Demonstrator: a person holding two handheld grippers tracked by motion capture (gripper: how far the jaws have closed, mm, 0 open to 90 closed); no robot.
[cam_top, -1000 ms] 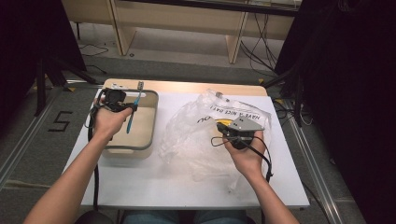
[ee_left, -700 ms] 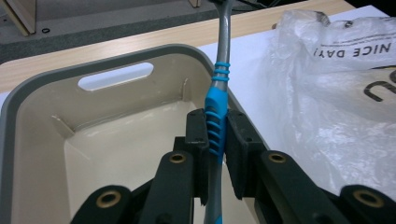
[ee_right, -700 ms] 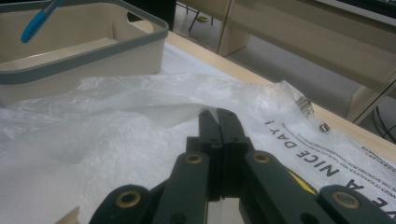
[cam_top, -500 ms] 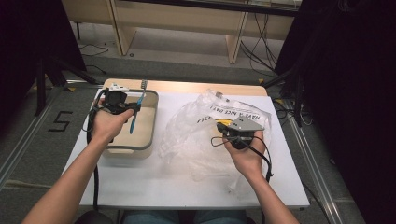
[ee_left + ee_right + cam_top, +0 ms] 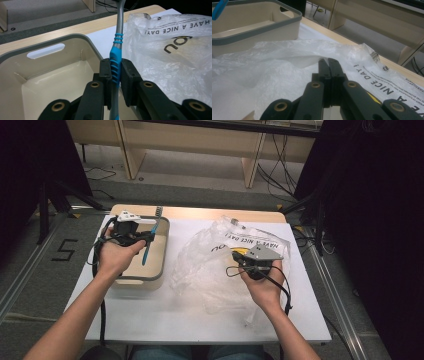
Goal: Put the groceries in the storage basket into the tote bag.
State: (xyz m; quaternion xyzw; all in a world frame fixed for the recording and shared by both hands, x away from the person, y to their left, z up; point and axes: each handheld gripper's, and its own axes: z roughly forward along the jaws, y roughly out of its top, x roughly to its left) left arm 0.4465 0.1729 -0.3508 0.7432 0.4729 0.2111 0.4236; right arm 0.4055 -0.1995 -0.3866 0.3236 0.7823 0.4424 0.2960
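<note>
The left gripper clamps the blue ribbed handle of a toothbrush, whose grey neck rises away from the jaws. In the high view the left gripper holds the toothbrush over the beige bin at the left of the table. The right gripper has its jaws pressed together on a fold of the clear plastic bag. The bag lies crumpled just beside the bin, printed lettering facing up.
</note>
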